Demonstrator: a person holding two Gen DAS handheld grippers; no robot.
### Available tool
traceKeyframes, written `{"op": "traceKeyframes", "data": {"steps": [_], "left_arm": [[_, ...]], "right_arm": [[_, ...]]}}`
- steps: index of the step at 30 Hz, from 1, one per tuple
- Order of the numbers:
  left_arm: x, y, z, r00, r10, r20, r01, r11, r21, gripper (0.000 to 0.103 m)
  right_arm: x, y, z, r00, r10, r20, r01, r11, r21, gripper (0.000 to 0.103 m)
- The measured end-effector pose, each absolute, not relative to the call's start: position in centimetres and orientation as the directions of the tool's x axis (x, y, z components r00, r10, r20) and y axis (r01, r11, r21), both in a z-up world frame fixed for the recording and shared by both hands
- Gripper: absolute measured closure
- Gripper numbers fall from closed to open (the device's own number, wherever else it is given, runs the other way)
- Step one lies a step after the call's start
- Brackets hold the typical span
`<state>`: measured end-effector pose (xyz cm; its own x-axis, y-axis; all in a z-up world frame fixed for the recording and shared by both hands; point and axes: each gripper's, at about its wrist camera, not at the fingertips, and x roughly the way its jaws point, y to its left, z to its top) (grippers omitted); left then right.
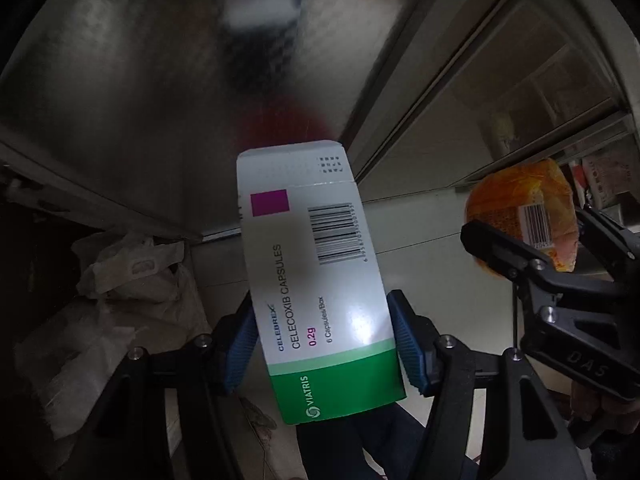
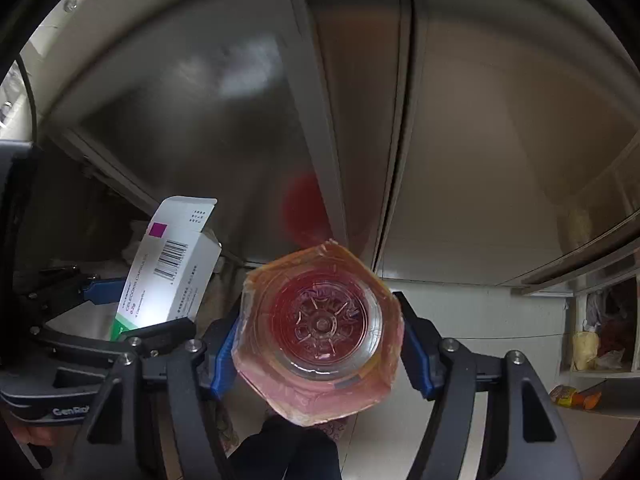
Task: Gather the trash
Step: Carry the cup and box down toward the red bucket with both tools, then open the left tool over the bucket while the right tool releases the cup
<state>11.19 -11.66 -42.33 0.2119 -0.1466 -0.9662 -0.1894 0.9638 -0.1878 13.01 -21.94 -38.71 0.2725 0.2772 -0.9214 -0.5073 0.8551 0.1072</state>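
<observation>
My left gripper point(image 1: 324, 344) is shut on a white and green Celecoxib medicine box point(image 1: 316, 280), held upright with its top flap open. It also shows in the right wrist view point(image 2: 168, 272), at the left. My right gripper point(image 2: 316, 340) is shut on an orange plastic bottle point(image 2: 320, 332), seen bottom-on with its wrinkled label around it. In the left wrist view the bottle point(image 1: 524, 208) and the right gripper point(image 1: 532, 240) are at the right, level with the box.
Steel cabinet doors point(image 2: 440, 120) fill the background close ahead. A crumpled white plastic bag point(image 1: 128, 276) lies low at the left in a dark opening. Open shelves with clutter point(image 2: 600, 328) stand at the right. Pale tiled floor point(image 2: 480, 316) lies below.
</observation>
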Motion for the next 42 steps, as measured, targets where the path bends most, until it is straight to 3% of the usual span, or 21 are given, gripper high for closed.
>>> {"op": "traceKeyframes", "data": {"steps": [7,10,18,20,28,42], "left_arm": [[12.2,-11.8,-46.8,0.185,-0.176,-0.967,-0.139,0.969,-0.203,0.040],[12.3,-11.7,-47.4,0.193,-0.166,-0.967,-0.145,0.970,-0.195,0.025],[12.1,-12.2,-46.8,0.197,-0.145,-0.970,-0.139,0.975,-0.174,0.025],[11.8,-11.8,-46.2,0.201,-0.153,-0.968,-0.154,0.971,-0.185,0.019],[11.0,-9.1,-46.6,0.214,-0.141,-0.967,-0.222,0.956,-0.189,0.014],[10.2,-5.6,-47.3,0.221,-0.121,-0.968,-0.280,0.943,-0.182,0.013]], "right_arm": [[14.7,-21.6,-42.7,0.267,0.235,-0.935,-0.496,0.865,0.076,0.038],[14.7,-21.7,-43.1,0.261,0.220,-0.940,-0.487,0.871,0.068,0.038],[13.9,-21.8,-43.2,0.230,0.210,-0.950,-0.470,0.879,0.081,0.038],[13.7,-21.8,-43.2,0.226,0.207,-0.952,-0.470,0.879,0.080,0.038],[13.9,-20.6,-43.3,0.204,0.224,-0.953,-0.512,0.854,0.092,0.038],[14.0,-17.8,-45.6,0.150,0.230,-0.962,-0.579,0.809,0.103,0.038]]}}
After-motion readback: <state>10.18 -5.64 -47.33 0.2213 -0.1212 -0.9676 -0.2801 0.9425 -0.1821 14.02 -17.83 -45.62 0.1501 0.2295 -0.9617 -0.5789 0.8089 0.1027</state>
